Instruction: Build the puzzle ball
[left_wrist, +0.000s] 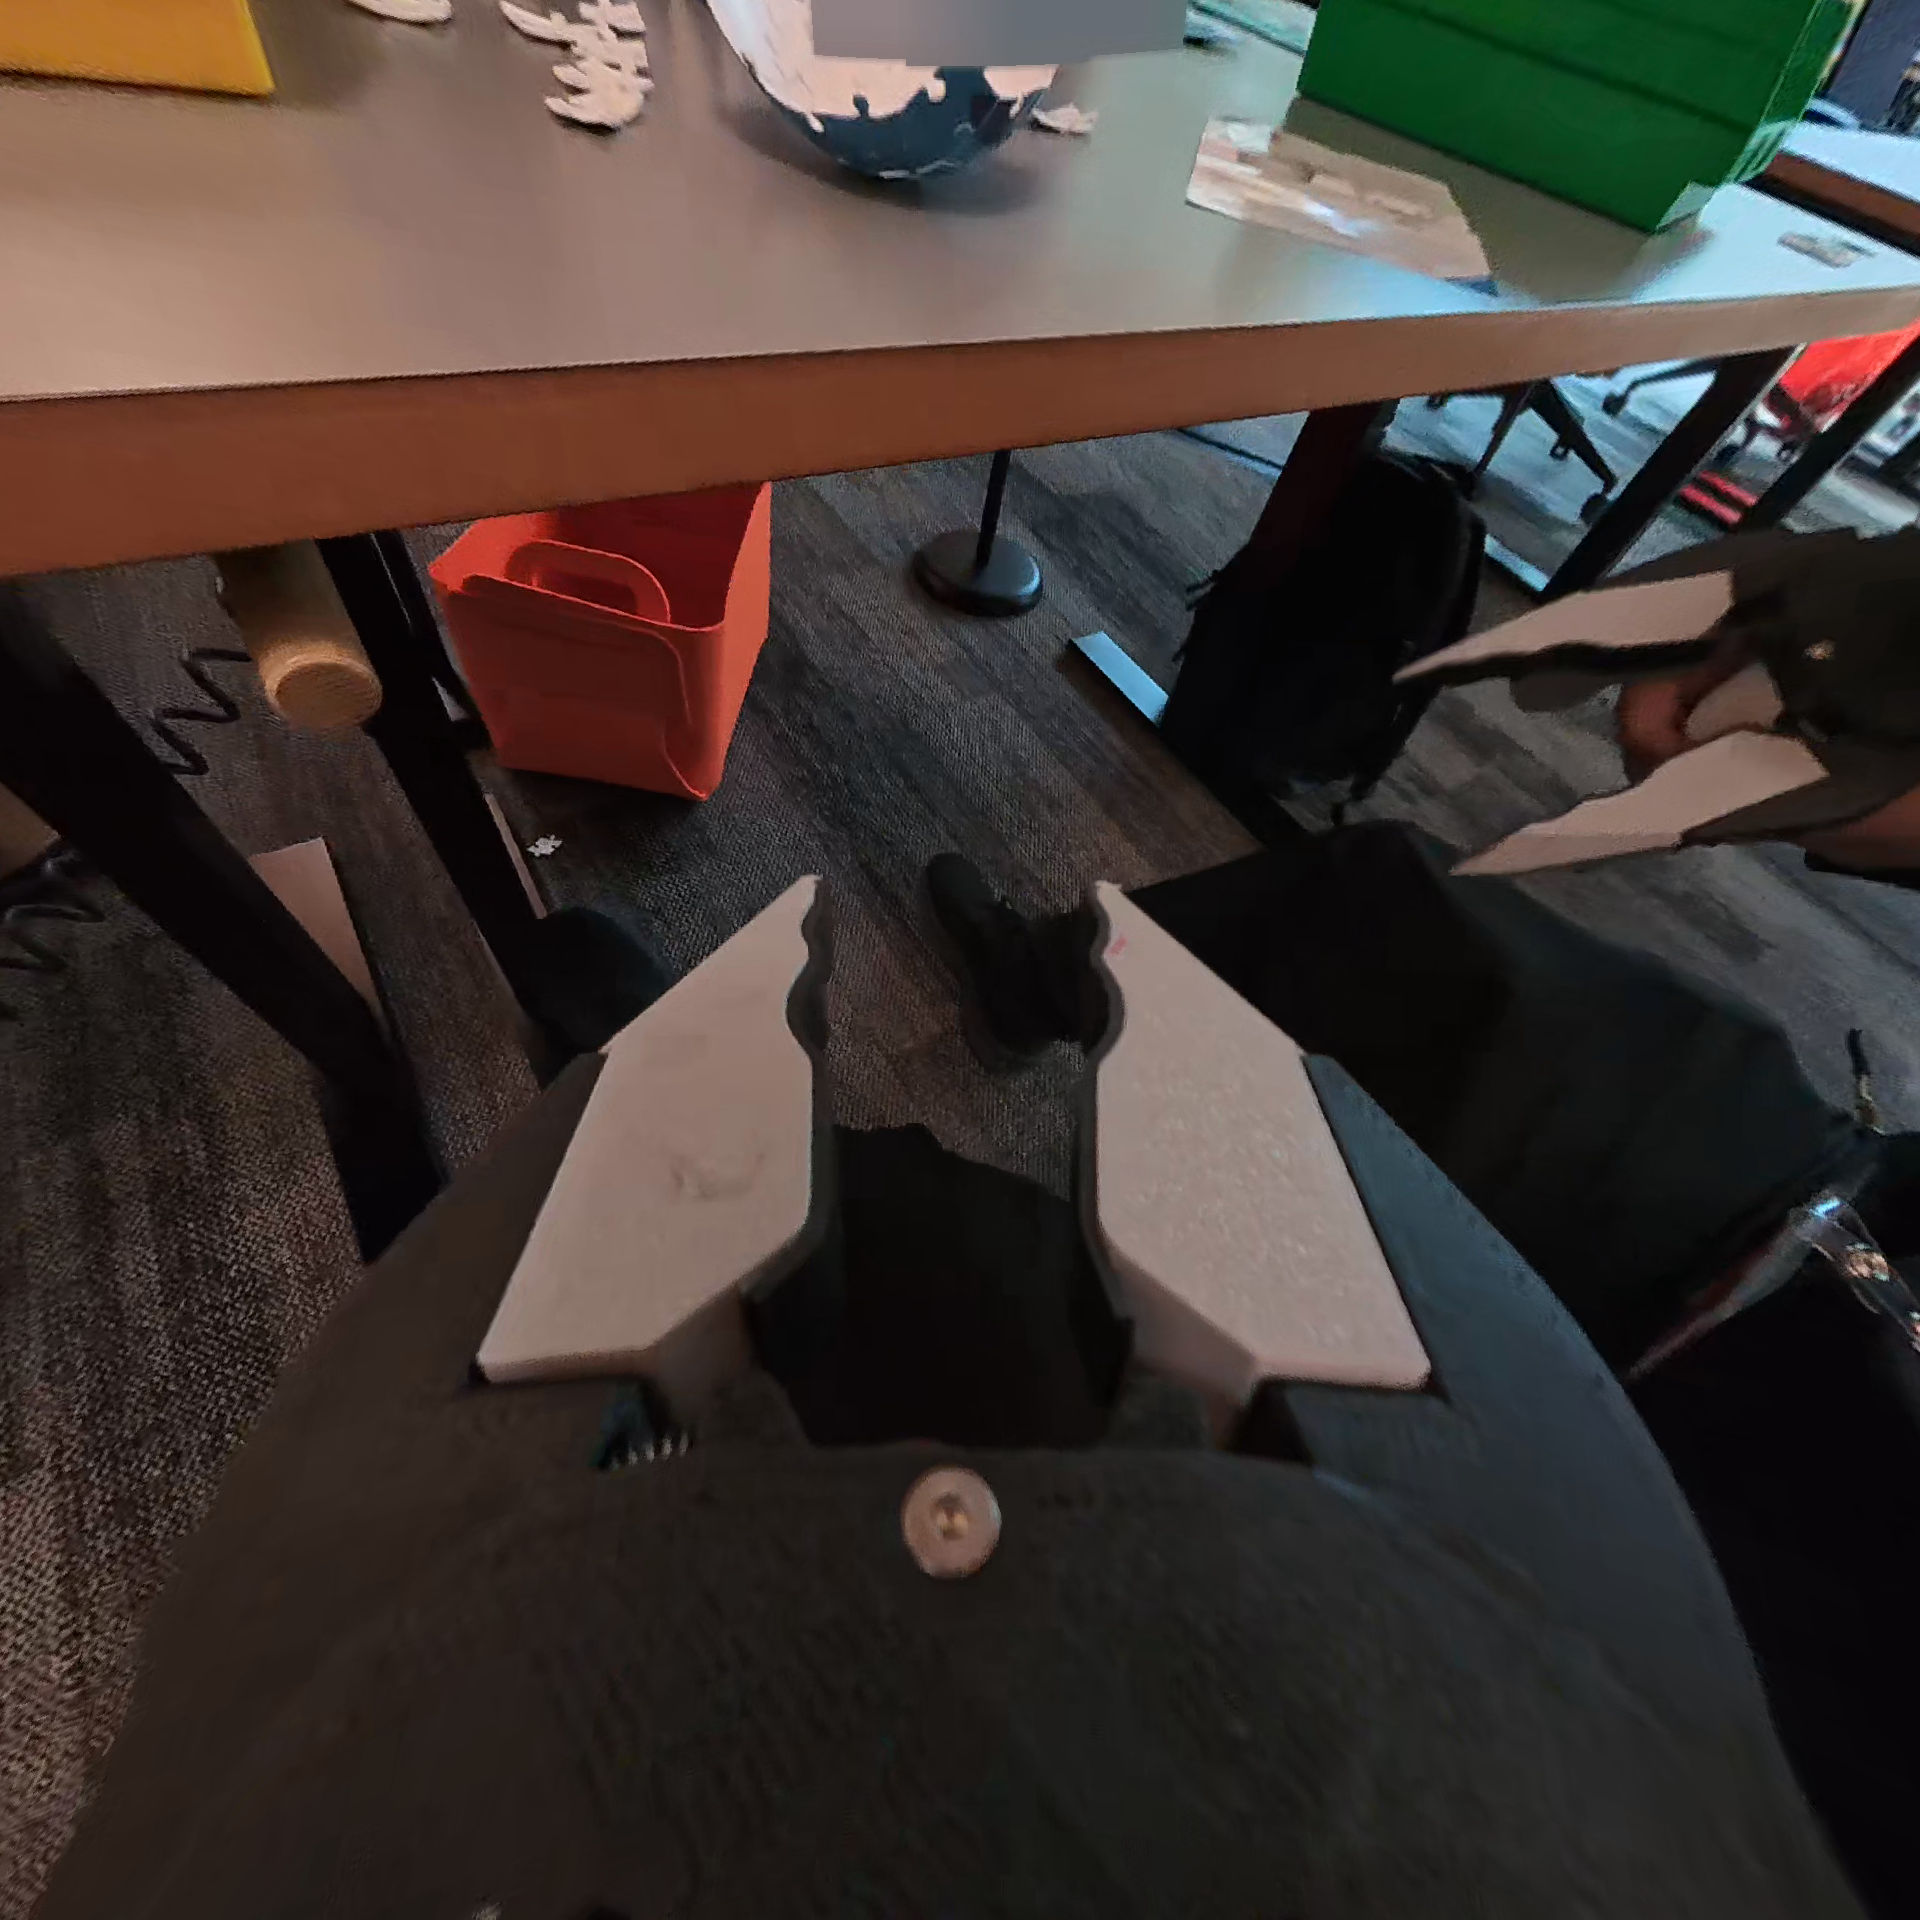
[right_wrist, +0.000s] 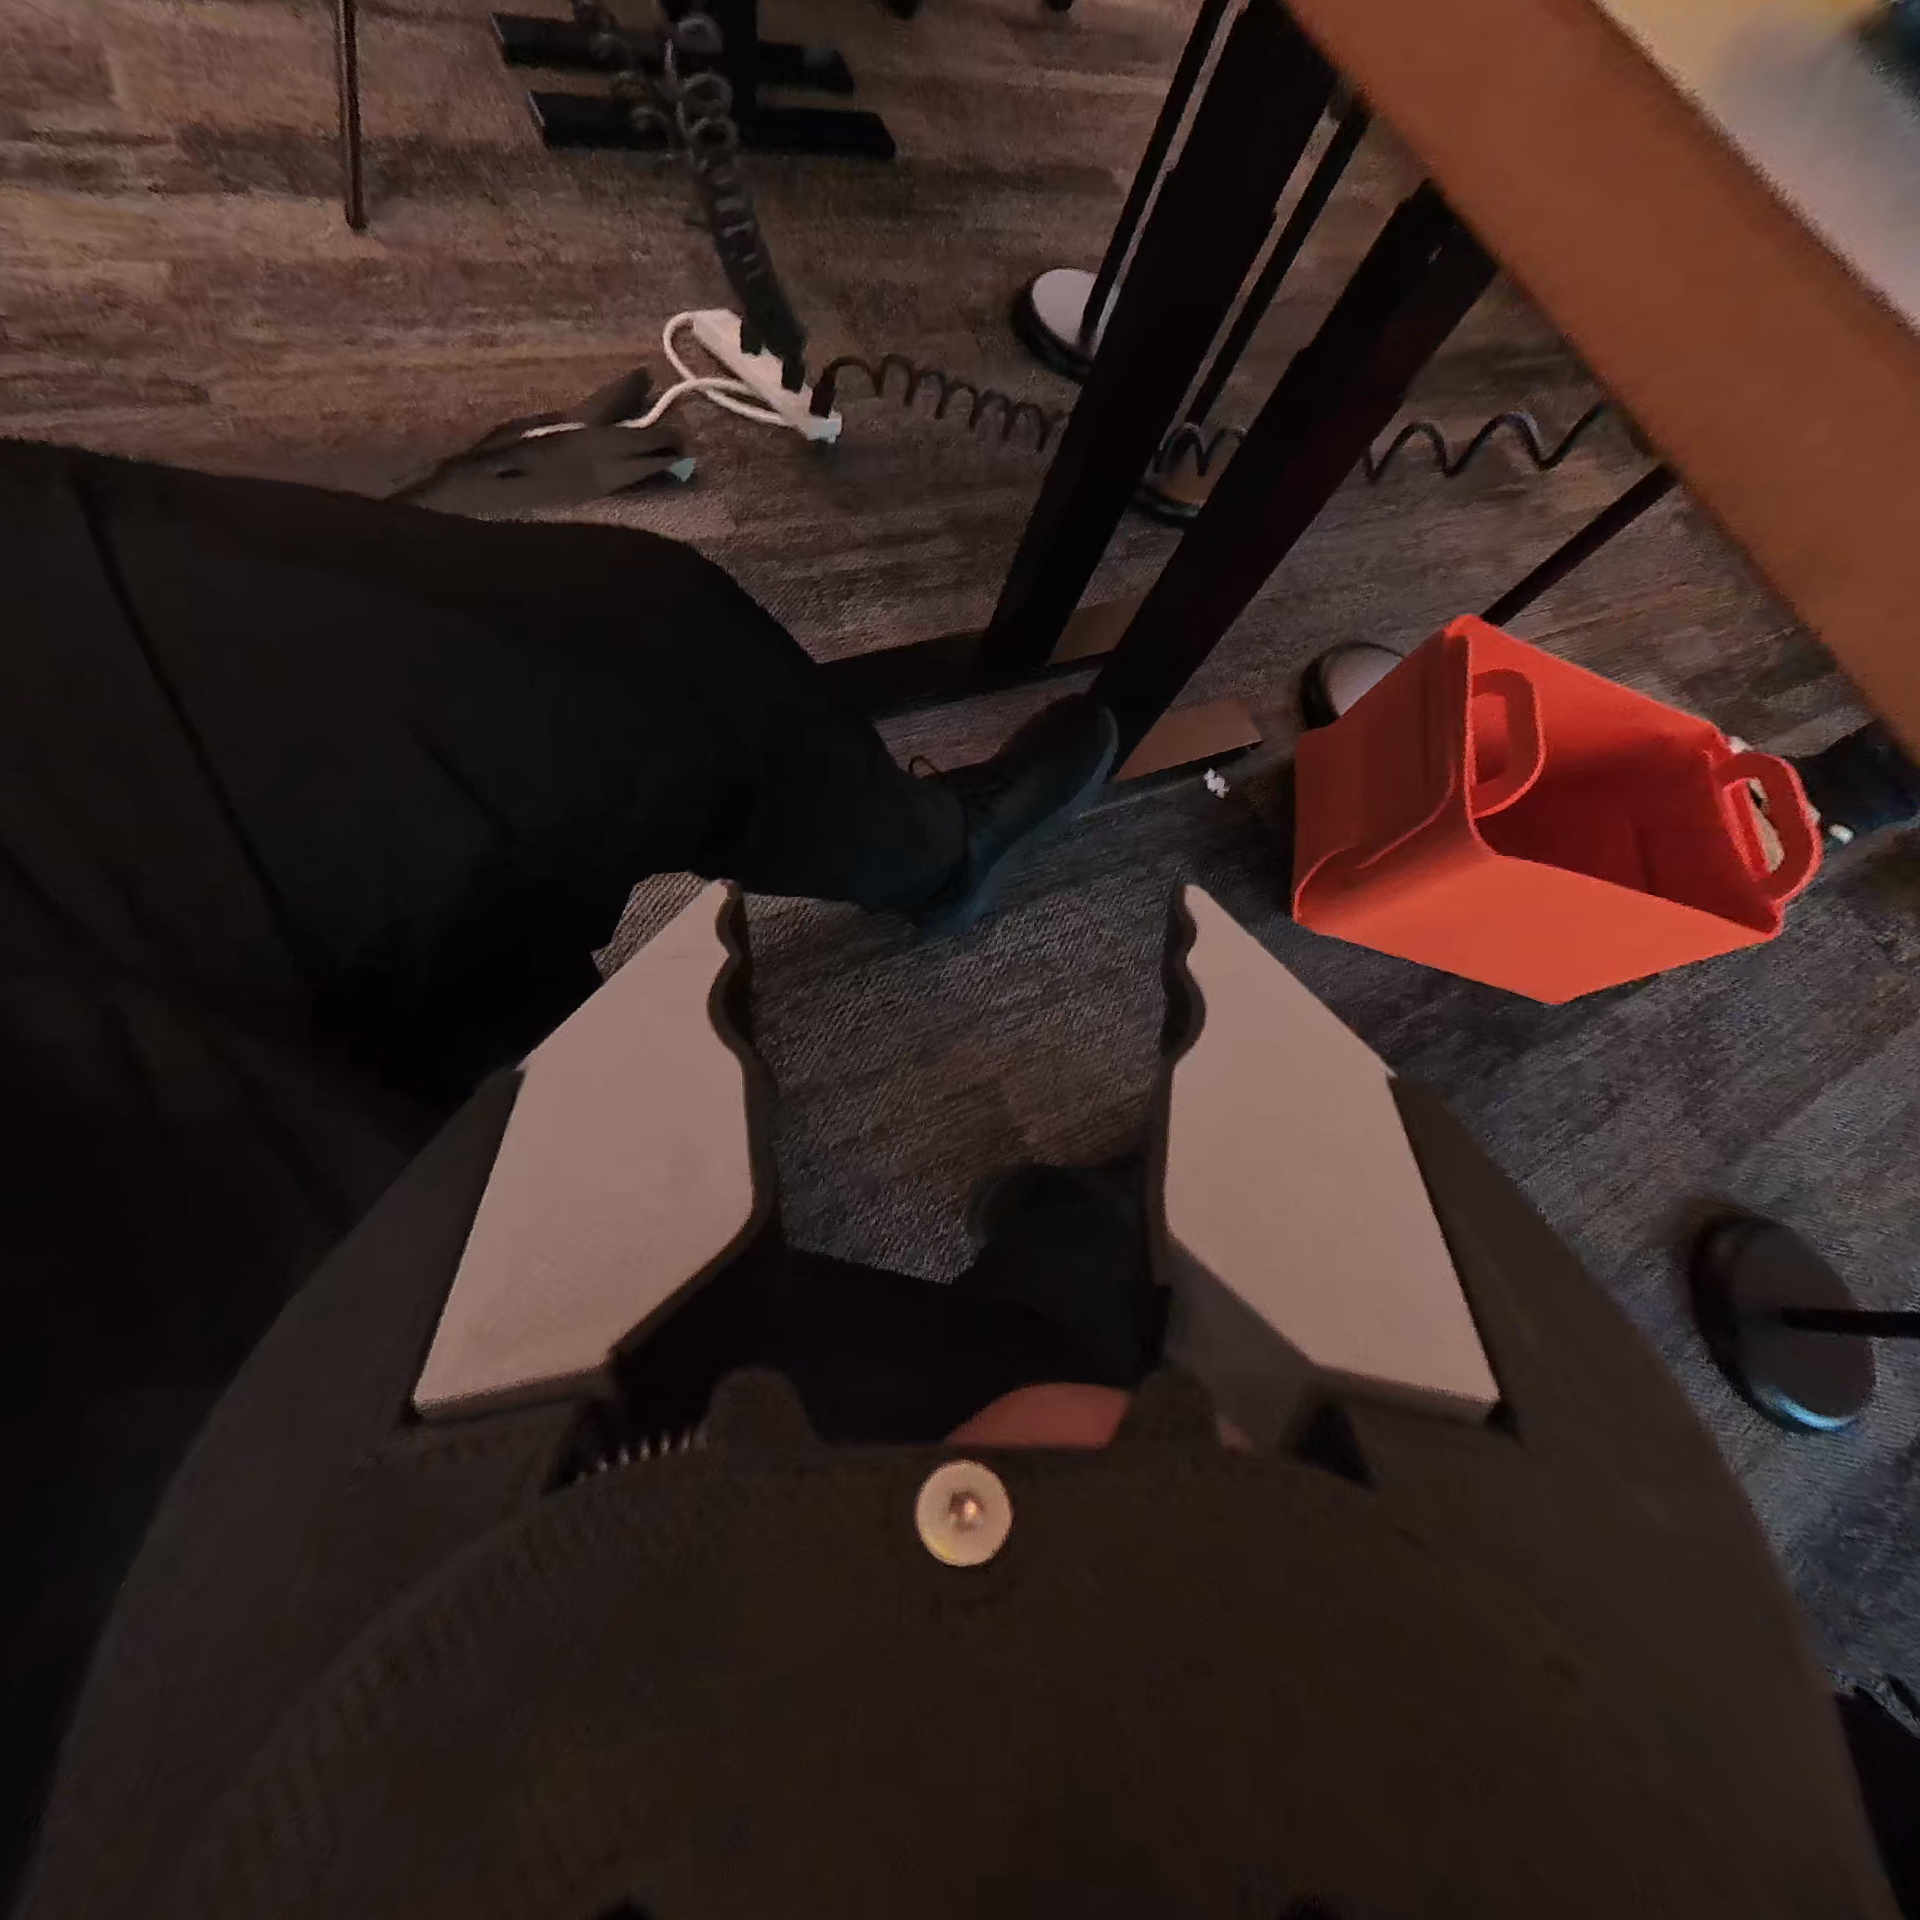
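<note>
Nearest the camera, the left claw is held below the level of the surface, its two white fingers spread apart with nothing between them. Beneath it a dark-trousered lap and a black shoe on the grey carpet are seen. To its right, the right claw is gripped in a hand, also spread wide and empty; in its own view the right claw is pointed down at the carpet, with a leg and shoe just beyond its tips. An orange bin is stood on the floor under the surface, farther off. Up on the surface, well beyond and above both claws, the puzzle ball is found, dark blue and partly built, its upper part blurred. Loose white puzzle pieces are scattered to its left, a yellow box is set at the far left, and a green box at the right.
</note>
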